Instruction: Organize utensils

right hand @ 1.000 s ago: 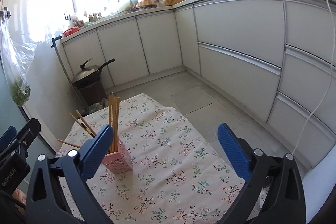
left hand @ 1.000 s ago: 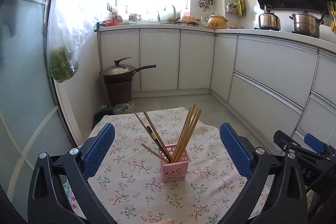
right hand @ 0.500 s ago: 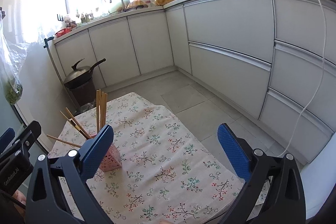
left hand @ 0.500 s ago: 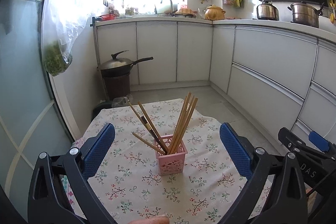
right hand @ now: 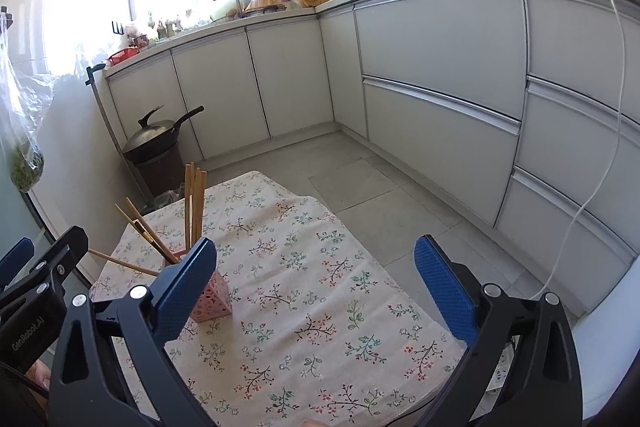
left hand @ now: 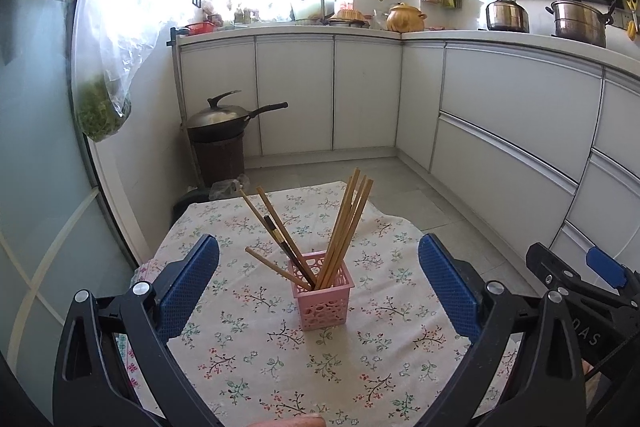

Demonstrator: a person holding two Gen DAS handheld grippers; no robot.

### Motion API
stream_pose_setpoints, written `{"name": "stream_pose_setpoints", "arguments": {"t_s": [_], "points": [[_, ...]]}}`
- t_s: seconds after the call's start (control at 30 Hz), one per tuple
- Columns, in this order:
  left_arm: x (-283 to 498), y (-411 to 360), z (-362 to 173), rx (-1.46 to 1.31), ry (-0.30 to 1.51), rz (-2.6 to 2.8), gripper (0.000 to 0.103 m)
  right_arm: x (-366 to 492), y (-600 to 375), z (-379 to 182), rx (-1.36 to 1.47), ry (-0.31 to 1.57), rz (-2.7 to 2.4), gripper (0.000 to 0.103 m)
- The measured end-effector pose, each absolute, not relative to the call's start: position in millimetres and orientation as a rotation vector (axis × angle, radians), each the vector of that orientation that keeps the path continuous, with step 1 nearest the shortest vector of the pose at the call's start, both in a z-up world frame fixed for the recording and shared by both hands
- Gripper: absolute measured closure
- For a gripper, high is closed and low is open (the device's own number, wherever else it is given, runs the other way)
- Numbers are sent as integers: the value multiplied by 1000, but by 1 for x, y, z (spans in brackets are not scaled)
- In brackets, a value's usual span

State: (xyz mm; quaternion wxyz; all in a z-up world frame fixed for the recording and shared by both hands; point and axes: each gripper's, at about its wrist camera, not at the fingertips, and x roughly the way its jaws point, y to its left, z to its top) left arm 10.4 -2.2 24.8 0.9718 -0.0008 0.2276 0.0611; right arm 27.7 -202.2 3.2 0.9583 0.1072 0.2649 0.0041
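Small pink plastic basket (left hand: 322,289), square, with a lattice of cut-out holes in its walls, standing upright near the middle of a low counter (left hand: 256,351) draped in a cream cloth printed with small floral sprigs. Wooden chopsticks (left hand: 347,223) bunched inside the basket: one tight sheaf of pale, straight sticks leaning right and fanning slightly at the tips, plus a few looser ones (left hand: 272,223) slanting left, one of them dark with a black section, one lying low and nearly level over the basket's rim.

Left gripper (left hand: 319,289) low over the near edge of the cloth, black frame, fingers (left hand: 191,283) padded in blue dimpled rubber, spread wide apart and holding nothing; basket seen between them, well clear of both pads. Right gripper (right hand: 316,291) of the same build, to the right of the basket, fingers (right hand: 444,291) likewise spread wide and empty; in the right wrist view the left pad overlaps the basket (right hand: 212,297), contact impossible to judge. Each gripper's black body visible at the edge of the other's view.

Behind, pale grey tiled floor and smooth white cabinet fronts (left hand: 294,95) with metal rail handles. Dark lidded wok (left hand: 224,119) on a brown woven bin in the corner. Clear plastic bag of greens (left hand: 106,75) hanging at left. Ochre clay pot (left hand: 405,18), steel kettle (left hand: 507,14) and steel pot (left hand: 578,21) on the worktop.
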Motion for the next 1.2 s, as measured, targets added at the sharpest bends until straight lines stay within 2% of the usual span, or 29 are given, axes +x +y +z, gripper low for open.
{"name": "stream_pose_setpoints", "arguments": {"t_s": [1.2], "points": [[14, 2, 19, -8, 474, 133, 7, 33, -206, -1, 241, 571, 15, 6]]}}
